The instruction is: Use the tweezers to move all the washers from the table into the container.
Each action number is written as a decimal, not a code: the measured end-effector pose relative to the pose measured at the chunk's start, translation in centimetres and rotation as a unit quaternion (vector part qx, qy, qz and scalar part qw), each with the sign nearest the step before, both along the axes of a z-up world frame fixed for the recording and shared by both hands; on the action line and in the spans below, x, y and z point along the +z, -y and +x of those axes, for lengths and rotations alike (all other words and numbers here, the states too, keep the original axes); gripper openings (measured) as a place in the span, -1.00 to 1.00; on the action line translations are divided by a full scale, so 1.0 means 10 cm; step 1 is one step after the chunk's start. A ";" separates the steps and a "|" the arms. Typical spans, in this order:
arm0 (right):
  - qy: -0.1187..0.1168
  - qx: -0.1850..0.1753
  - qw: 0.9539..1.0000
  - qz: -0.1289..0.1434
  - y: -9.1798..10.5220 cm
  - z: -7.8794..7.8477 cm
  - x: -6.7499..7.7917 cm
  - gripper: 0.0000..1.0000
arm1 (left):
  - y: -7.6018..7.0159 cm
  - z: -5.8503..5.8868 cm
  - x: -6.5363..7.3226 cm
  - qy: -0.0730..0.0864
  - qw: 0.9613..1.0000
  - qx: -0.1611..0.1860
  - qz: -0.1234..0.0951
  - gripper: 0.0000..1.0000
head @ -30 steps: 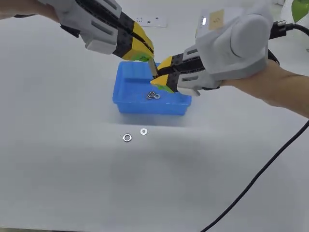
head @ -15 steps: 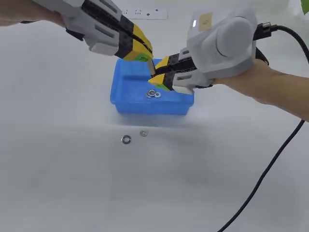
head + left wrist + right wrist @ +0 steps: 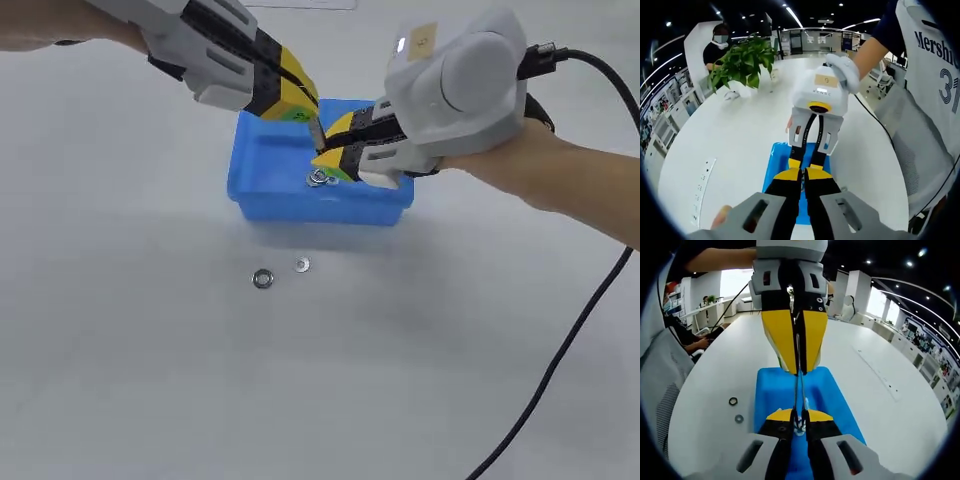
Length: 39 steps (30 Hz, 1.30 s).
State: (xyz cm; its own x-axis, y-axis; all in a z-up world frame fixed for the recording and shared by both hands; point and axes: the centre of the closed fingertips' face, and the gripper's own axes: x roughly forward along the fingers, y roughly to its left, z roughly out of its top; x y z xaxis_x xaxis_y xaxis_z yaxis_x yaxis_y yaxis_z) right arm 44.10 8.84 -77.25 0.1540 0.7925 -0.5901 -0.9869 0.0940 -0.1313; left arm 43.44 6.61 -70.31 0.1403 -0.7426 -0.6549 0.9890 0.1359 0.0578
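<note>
A blue container [image 3: 268, 192] stands mid-table with several washers [image 3: 318, 179] inside it. Two more washers lie on the table in front of it, one ringed [image 3: 263, 279] and one flat [image 3: 302, 265]; both also appear in the right gripper view [image 3: 733, 401], [image 3: 739, 418]. Thin metal tweezers [image 3: 318, 134] run between the two grippers above the container. My left gripper [image 3: 305, 112] comes in from the upper left and is shut on the tweezers' upper part. Facing it from the right, my right gripper [image 3: 335, 160] is shut on the tweezers [image 3: 798, 382] lower down, just above the washers in the container [image 3: 801, 429].
A black cable [image 3: 580, 310] trails from the right gripper across the table's right side. A power strip [image 3: 880, 374] sits at the table's far side. White table surface [image 3: 150, 380] lies around the two loose washers.
The head camera has shifted, so the container sits higher in the picture. The tweezers' tips have come down closer to the washers in the container. The two table washers have not moved.
</note>
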 end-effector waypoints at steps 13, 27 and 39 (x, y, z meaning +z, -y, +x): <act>-0.010 -0.005 1.000 -0.003 0.02 -0.01 -0.13 -0.80 | 0.01 -0.01 -0.12 -0.011 1.000 0.000 0.010 -0.89; -0.001 -0.007 1.000 -0.007 0.03 -0.03 -0.03 -0.77 | 0.01 -0.04 -0.04 0.001 1.000 -0.001 0.013 -0.89; 0.018 -0.008 1.000 0.005 0.04 -0.07 0.24 -0.77 | 0.02 -0.13 0.24 0.025 1.000 -0.004 0.008 -0.89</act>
State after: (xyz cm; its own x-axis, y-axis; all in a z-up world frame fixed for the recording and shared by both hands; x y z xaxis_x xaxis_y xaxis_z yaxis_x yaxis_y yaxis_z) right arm 43.36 8.41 -74.83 0.1885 0.7957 -0.5756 -0.9797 0.1117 -0.1664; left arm 42.09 6.43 -67.95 0.1677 -0.7327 -0.6596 0.9858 0.1263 0.1103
